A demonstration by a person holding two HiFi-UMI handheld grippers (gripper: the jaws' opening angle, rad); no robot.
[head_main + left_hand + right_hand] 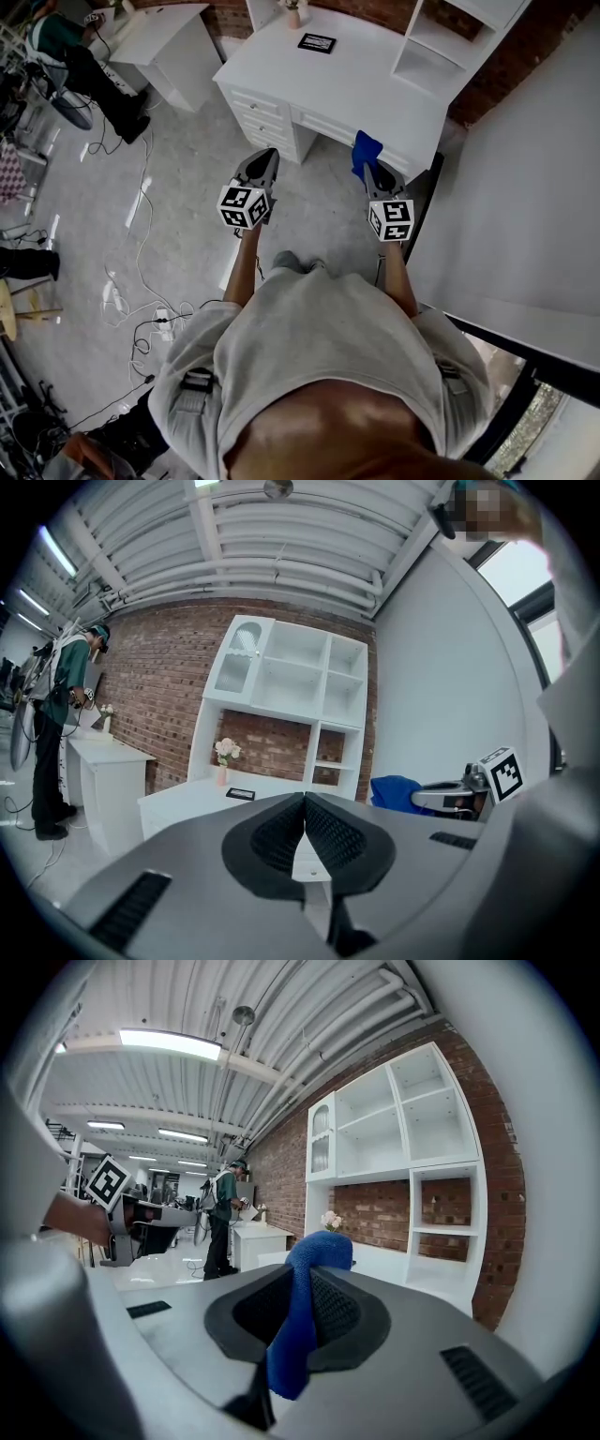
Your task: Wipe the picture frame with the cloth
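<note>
- My right gripper (375, 174) is clenched on the blue cloth (366, 153). In the right gripper view the cloth (305, 1307) is pinched between the ribbed pads, bulging above the tips and hanging below them.
- My left gripper (269, 156) is closed with nothing in it. In its own view the jaws meet at the tips over bare air.
- The picture frame (317, 43) lies flat on the white desk (356, 94), near the back edge and well ahead of both grippers. Both are held in the air off the desk's front edge, the right one nearer to it.
- The only markings I can see are the black-and-white square patterns on the gripper cubes. Whatever is in the frame is too small to read.
- The left gripper view shows the frame (241, 794) beside a vase of pale flowers (225, 753), under a white shelf unit (291, 682) on a brick wall. It also shows the cloth in the other gripper at the right.
- Only the head view shows the cables (141, 281) on the grey floor.
- Both gripper views catch a person (222, 1218) standing at another white desk farther off.
</note>
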